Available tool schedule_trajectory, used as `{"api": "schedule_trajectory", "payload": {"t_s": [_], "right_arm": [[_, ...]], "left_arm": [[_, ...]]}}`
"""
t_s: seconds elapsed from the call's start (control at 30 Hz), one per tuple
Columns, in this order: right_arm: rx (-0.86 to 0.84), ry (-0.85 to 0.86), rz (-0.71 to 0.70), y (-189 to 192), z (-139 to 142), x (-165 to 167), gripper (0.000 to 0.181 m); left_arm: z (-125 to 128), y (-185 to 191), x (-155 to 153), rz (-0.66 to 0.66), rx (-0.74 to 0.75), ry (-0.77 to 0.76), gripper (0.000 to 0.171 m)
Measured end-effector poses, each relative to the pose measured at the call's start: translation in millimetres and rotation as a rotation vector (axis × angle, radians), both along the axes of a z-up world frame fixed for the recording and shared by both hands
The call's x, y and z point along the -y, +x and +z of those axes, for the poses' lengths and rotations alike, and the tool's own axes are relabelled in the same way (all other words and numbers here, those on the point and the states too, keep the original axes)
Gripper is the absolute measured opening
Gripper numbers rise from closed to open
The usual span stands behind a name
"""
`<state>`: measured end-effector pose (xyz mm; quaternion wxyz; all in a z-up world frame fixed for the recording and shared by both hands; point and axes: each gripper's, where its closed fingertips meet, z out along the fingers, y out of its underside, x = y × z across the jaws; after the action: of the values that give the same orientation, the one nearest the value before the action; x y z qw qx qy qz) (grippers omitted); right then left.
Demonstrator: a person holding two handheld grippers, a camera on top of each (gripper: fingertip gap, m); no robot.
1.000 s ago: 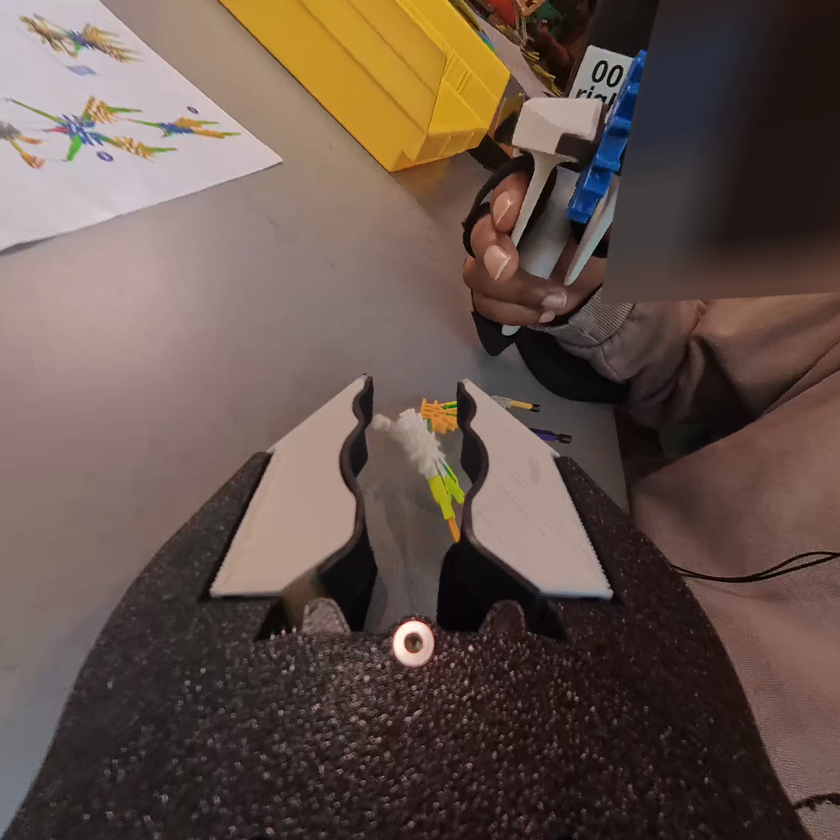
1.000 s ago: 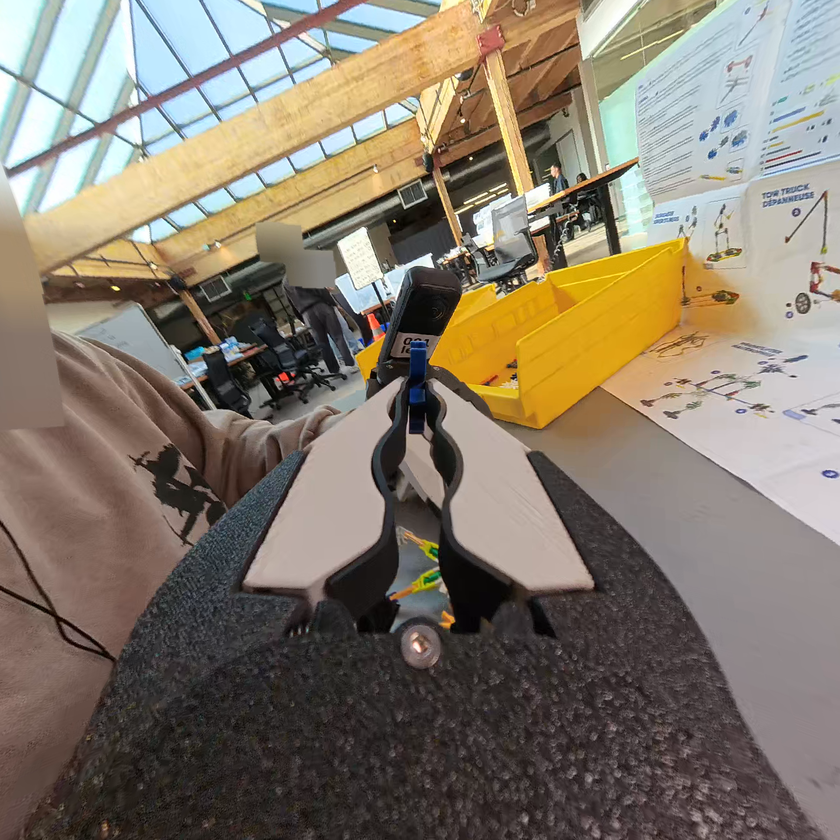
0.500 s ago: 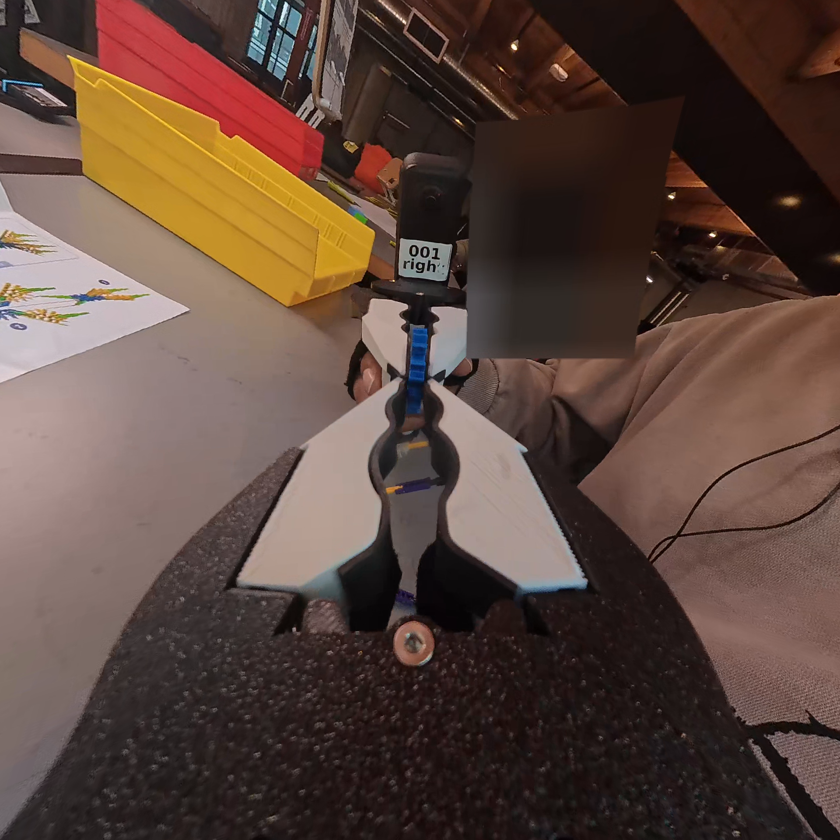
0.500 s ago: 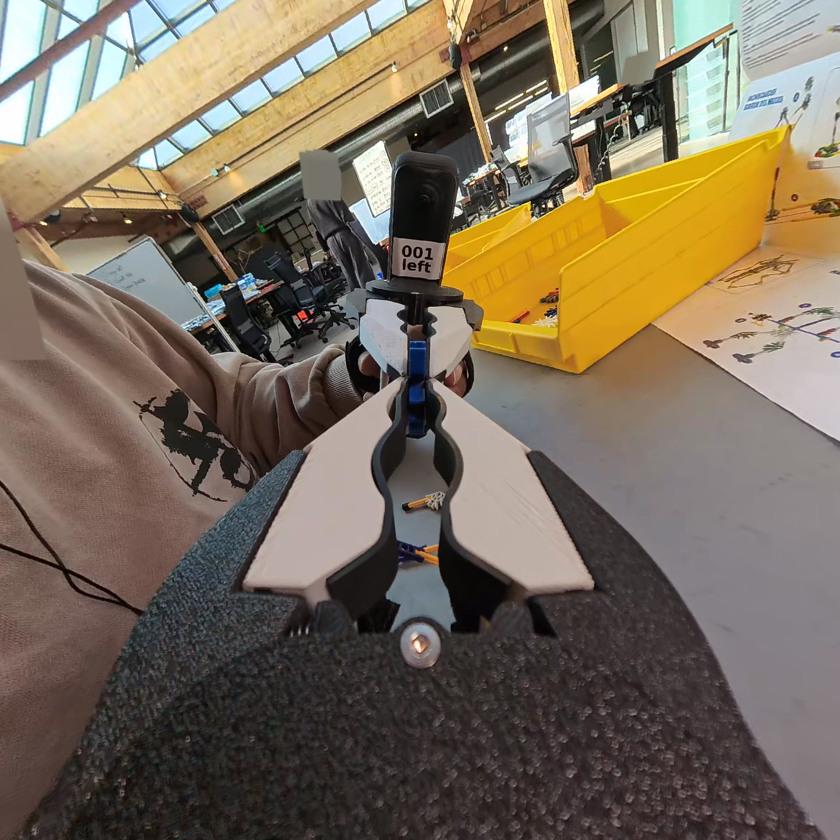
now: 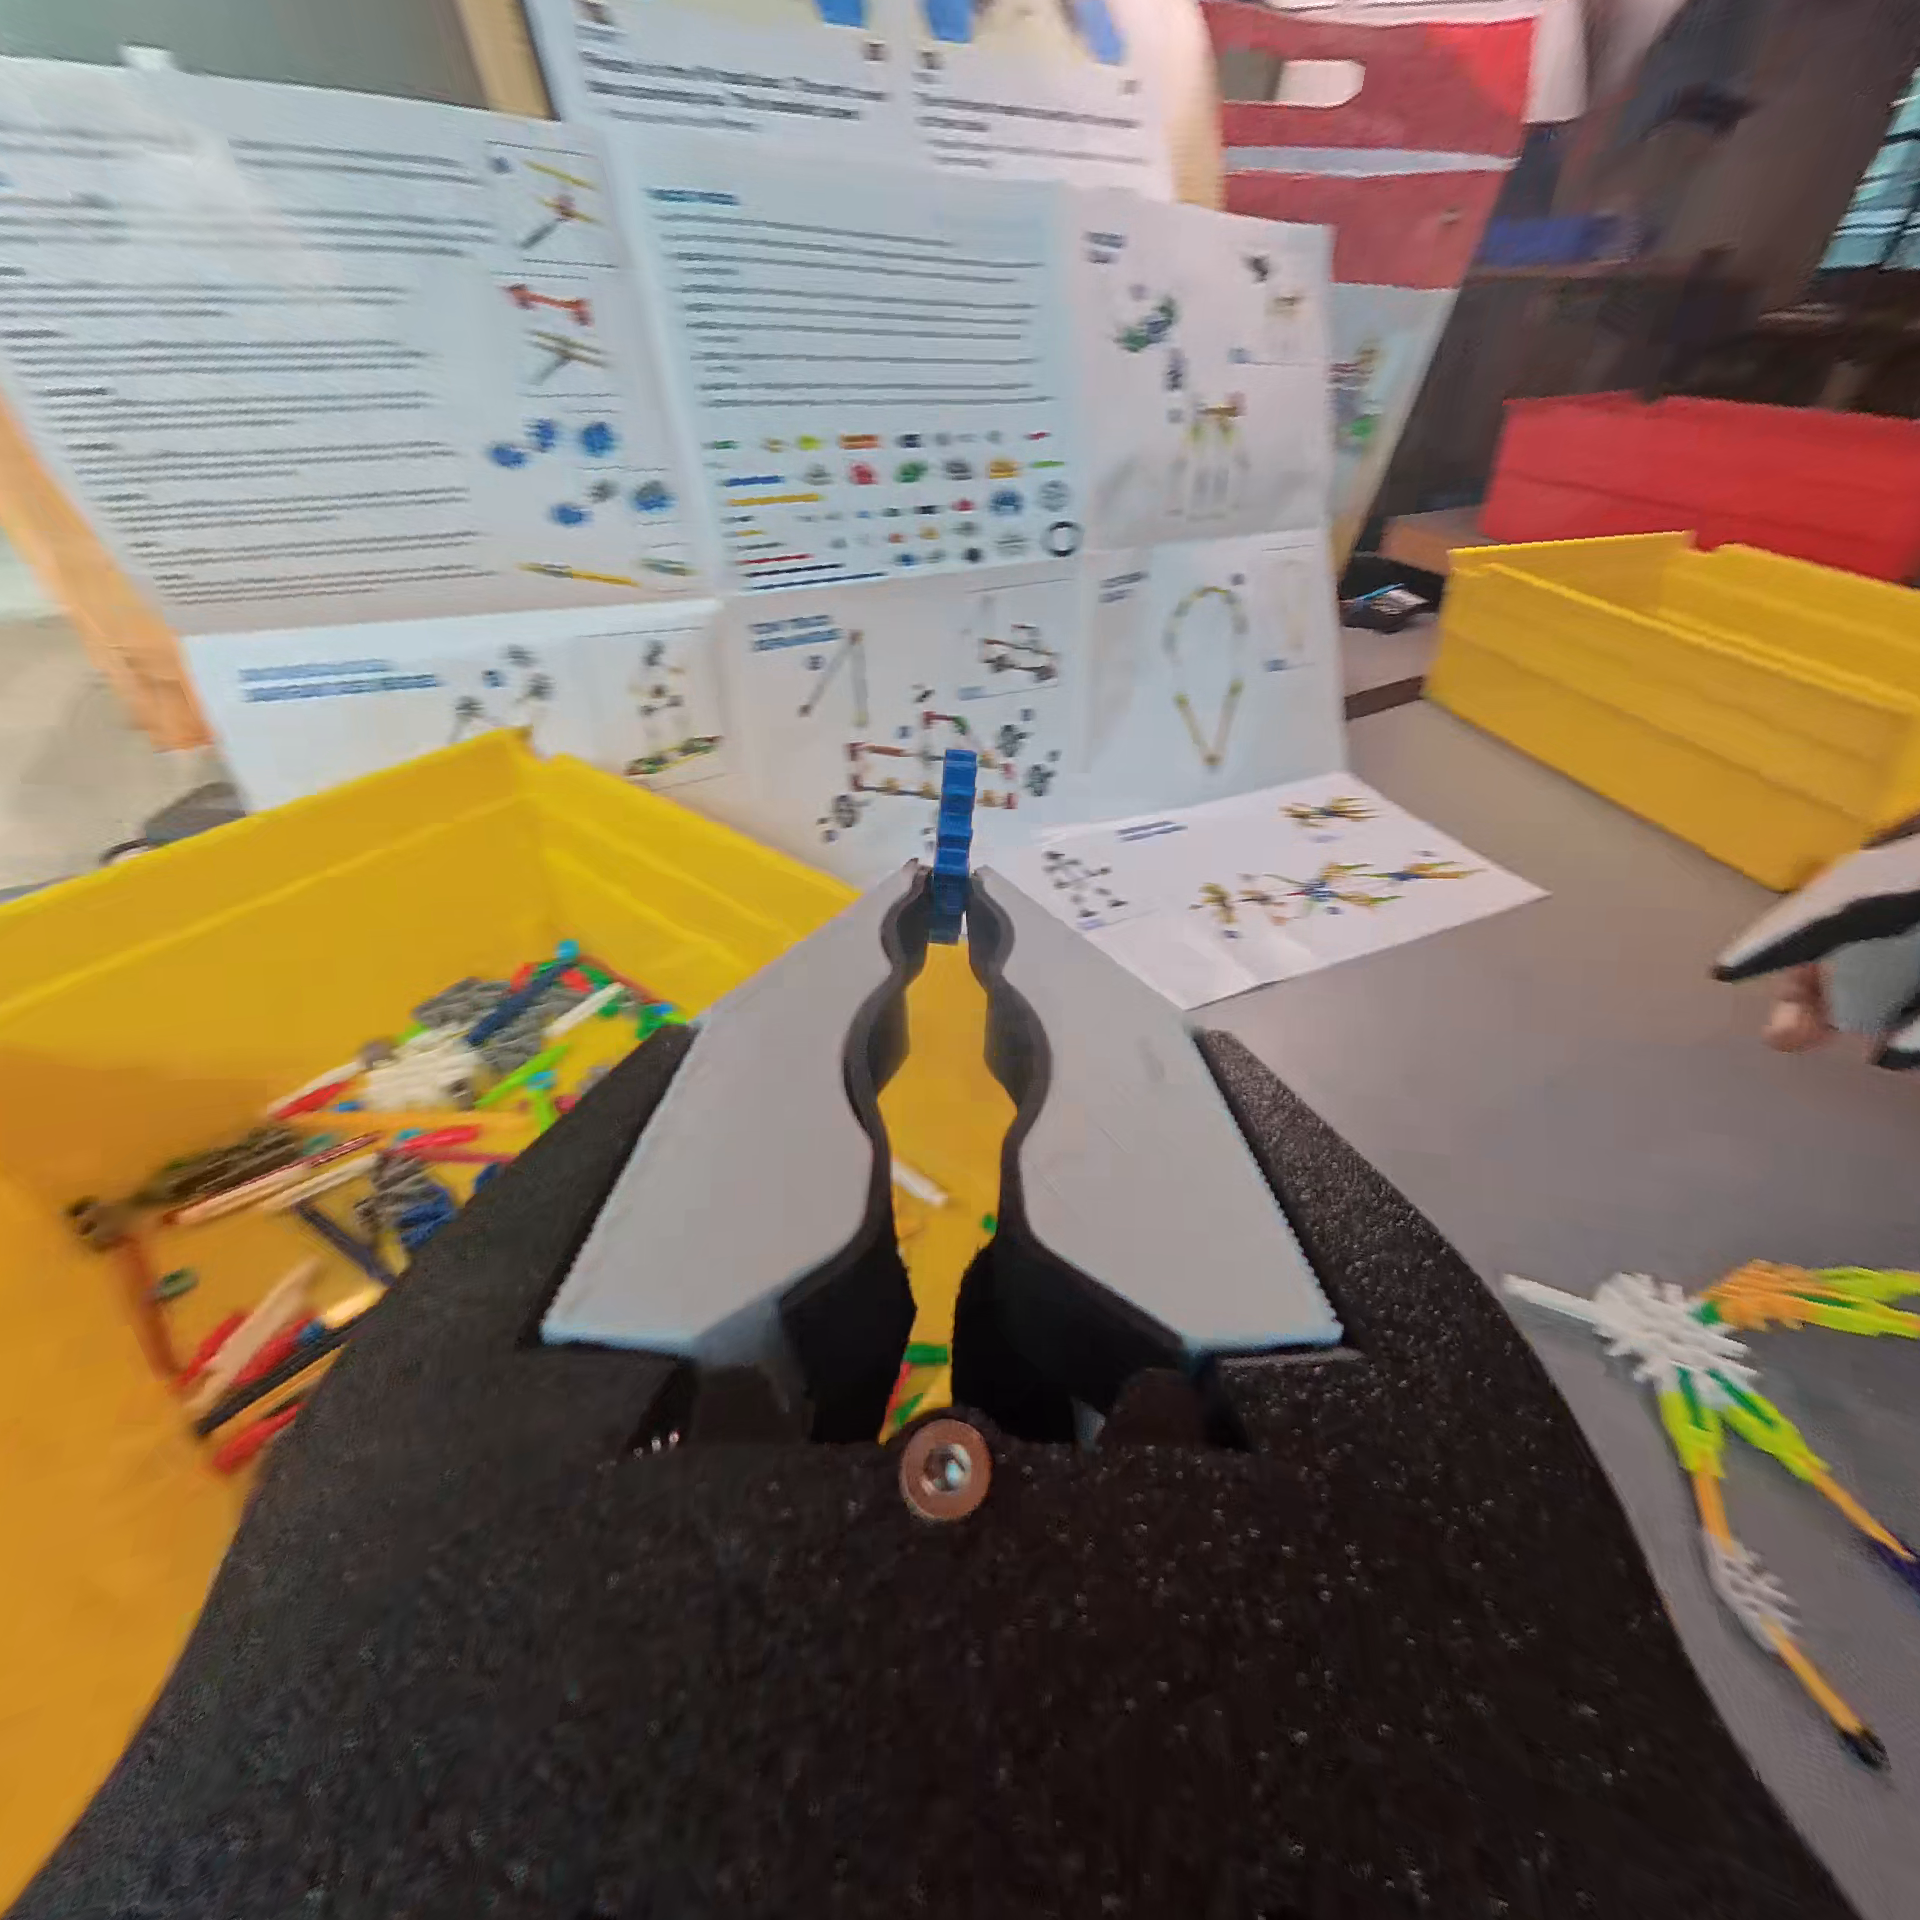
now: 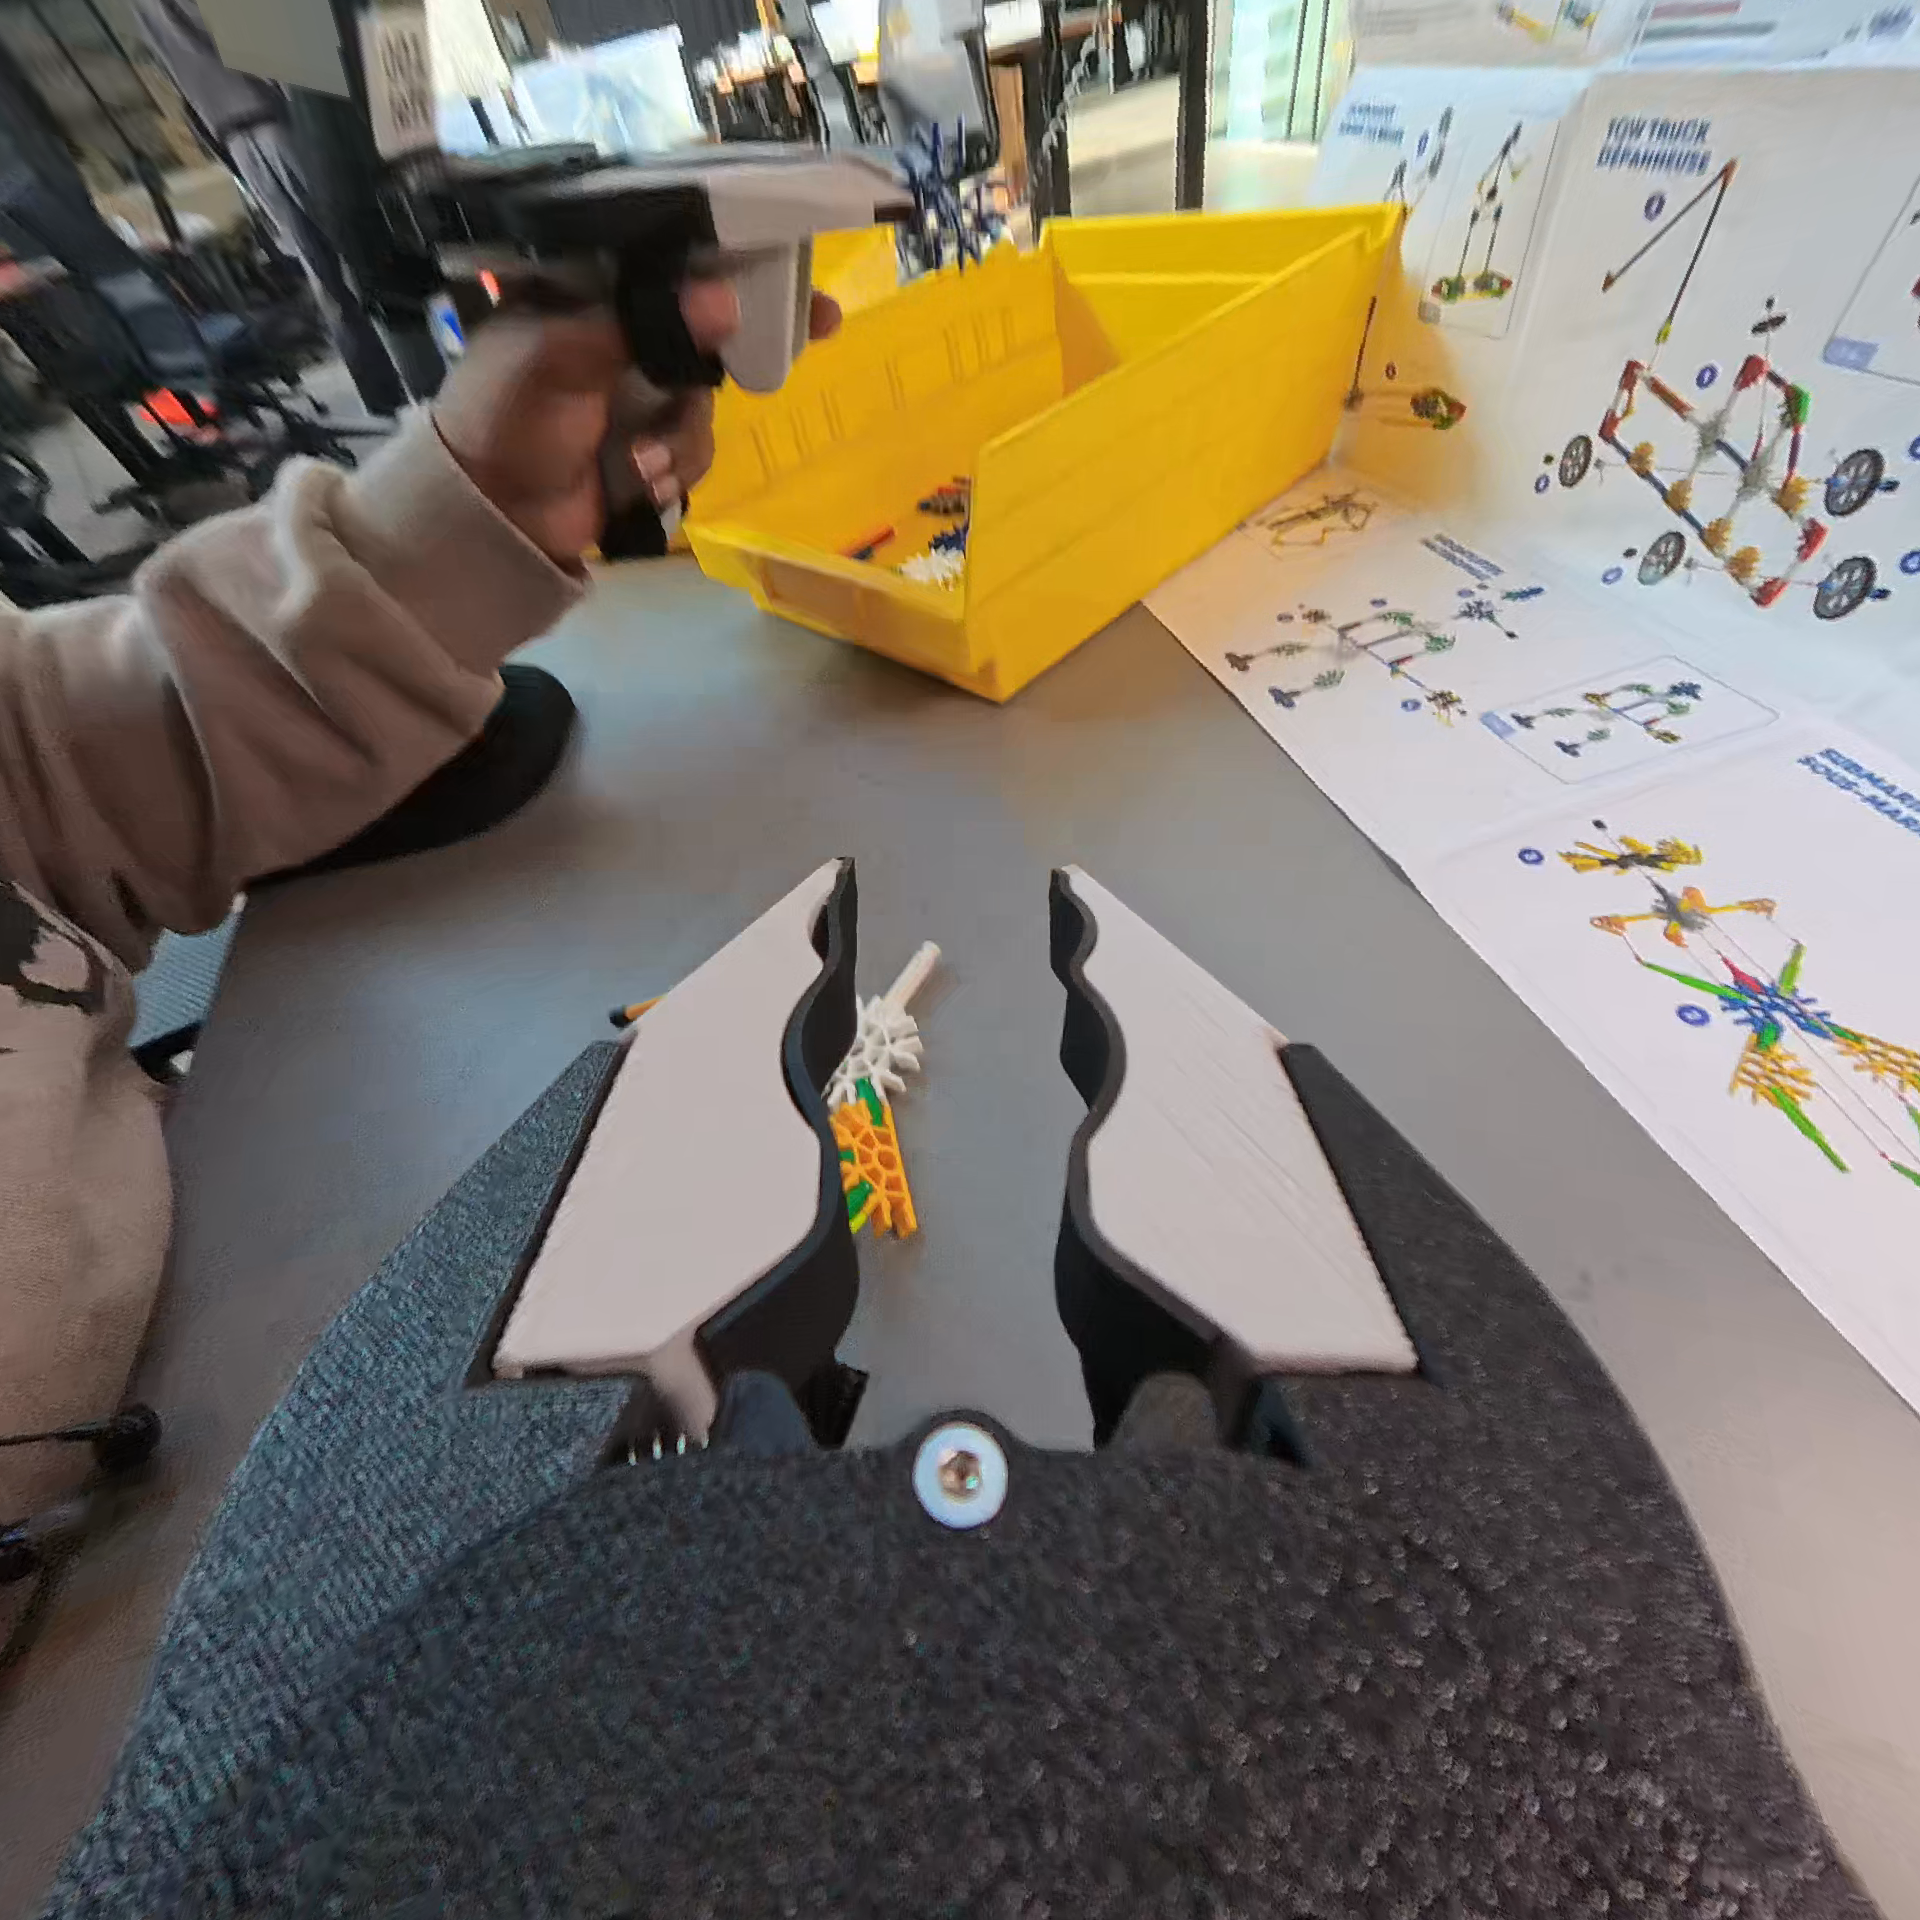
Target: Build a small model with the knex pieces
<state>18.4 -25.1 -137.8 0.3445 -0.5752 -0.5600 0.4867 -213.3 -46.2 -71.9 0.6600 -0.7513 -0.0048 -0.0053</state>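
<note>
Pinching a blue connector piece (image 5: 954, 844) in the left gripper (image 5: 948, 904) above the yellow bin (image 5: 436, 831); right gripper (image 6: 951, 883) spread wide over a white-and-orange toy assembly (image 6: 878, 1091) on the grey table (image 6: 1039, 758).

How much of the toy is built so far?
Built: a small model of white and orange connectors with green rods lies on the grey table. In hand: the left tool is shut on a blue piece by the yellow bin; the right tool hangs open over the model. Left: the blue piece is not joined on, and loose pieces lie in the bin.
</note>
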Motion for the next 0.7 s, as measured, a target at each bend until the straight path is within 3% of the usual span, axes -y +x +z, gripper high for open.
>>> {"api": "schedule_trajectory", "payload": {"t_s": [0.13, 0.27, 0.4, 0.53, 0.7], "right_arm": [[0.156, 0.052, 0.031, 0.3, -31.6, 7.3, 0.036], [0.240, 0.084, 0.071, 0.8, -47.1, 17.7, 0.036], [0.289, 0.052, 0.086, 2.2, -54.9, 22.0, 0.036], [0.328, 0.032, 0.097, 1.8, -60.3, 26.7, 0.036], [0.462, 0.124, 0.135, 6.1, -81.0, 35.1, 0.040]], "left_arm": [[-17.2, -62.3, 12.4, 0.237, 0.003, -0.083, 0.005], [-34.1, -78.9, 13.9, 0.302, 0.016, -0.152, 0.006], [-30.0, -77.0, 11.6, 0.319, -0.018, -0.137, 0.024], [-8.6, -38.9, 2.8, 0.164, -0.034, -0.030, 0.029], [1.7, 60.1, -2.2, -0.289, 0.069, -0.004, 0.024]]}}
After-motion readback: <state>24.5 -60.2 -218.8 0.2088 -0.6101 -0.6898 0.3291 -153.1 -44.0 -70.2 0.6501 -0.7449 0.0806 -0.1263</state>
